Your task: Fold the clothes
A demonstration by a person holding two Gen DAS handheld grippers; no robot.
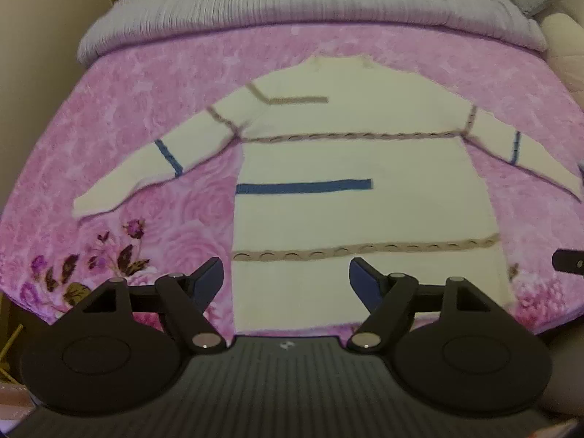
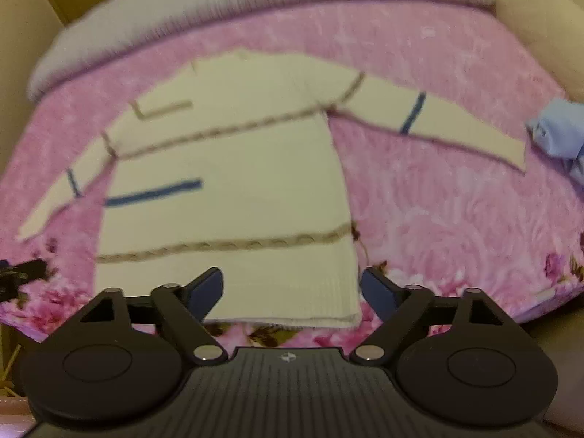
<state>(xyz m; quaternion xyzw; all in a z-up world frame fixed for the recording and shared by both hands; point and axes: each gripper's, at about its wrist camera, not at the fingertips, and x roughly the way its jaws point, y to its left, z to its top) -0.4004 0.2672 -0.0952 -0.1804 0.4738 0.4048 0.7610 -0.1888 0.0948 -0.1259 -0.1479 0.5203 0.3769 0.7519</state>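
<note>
A cream knitted sweater [image 1: 357,211] with beige cable stripes and short blue bars lies flat on the pink floral bedspread [image 1: 146,84], both sleeves spread out to the sides. In the right wrist view the same sweater [image 2: 226,197] fills the left and middle. My left gripper [image 1: 286,279] hovers above the sweater's hem, jaws wide apart, nothing between them. Over the hem's right corner my right gripper [image 2: 292,288] also stands open and holds nothing. The tip of the other gripper [image 1: 567,261] pokes in at the left wrist view's right edge.
A grey ribbed blanket [image 1: 292,3] is bunched across the far end of the bed. A light blue garment [image 2: 558,135] lies at the bed's right side near the sleeve end. A cream cushion [image 2: 533,11] sits at the far right. The bed's near edge runs just under the hem.
</note>
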